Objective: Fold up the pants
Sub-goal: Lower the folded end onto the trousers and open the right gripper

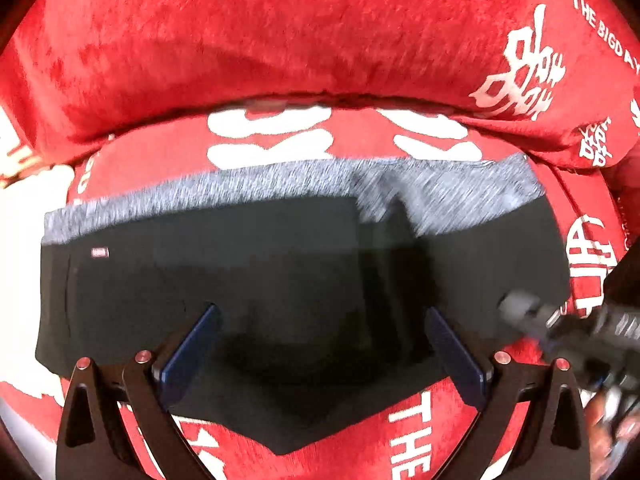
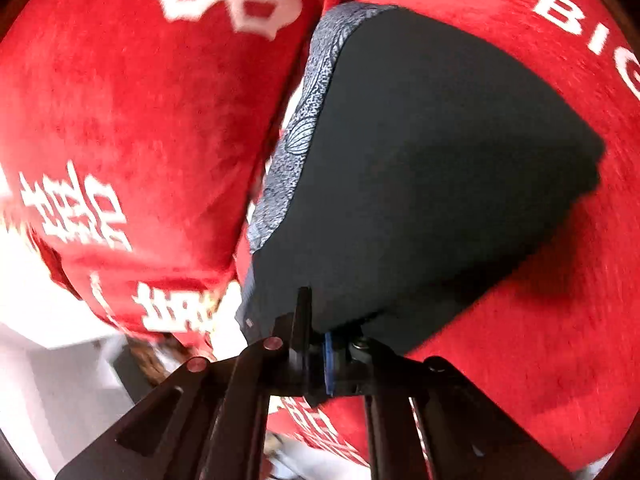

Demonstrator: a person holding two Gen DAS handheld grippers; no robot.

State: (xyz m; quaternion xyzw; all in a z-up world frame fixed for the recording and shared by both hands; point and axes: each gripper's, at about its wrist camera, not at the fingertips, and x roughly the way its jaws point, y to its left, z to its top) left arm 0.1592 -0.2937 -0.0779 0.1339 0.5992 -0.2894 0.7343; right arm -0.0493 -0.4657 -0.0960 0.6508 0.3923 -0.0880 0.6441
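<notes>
The black pants [image 1: 256, 280] with a grey patterned waistband [image 1: 280, 180] lie folded on a red bedspread with white lettering. My left gripper [image 1: 320, 320] hovers over their near edge, open and empty, blue pads spread wide. My right gripper [image 1: 532, 312] shows at the pants' right edge in the left wrist view. In the right wrist view the right gripper [image 2: 320, 332] is shut on the edge of the black pants [image 2: 420, 168], with the waistband [image 2: 296, 140] running up its left side.
A red pillow [image 1: 280, 32] with white characters lies just beyond the waistband; it also fills the left of the right wrist view [image 2: 132, 120]. The red bedspread [image 2: 540, 280] surrounds the pants. White floor or wall shows at the lower left [image 2: 48, 360].
</notes>
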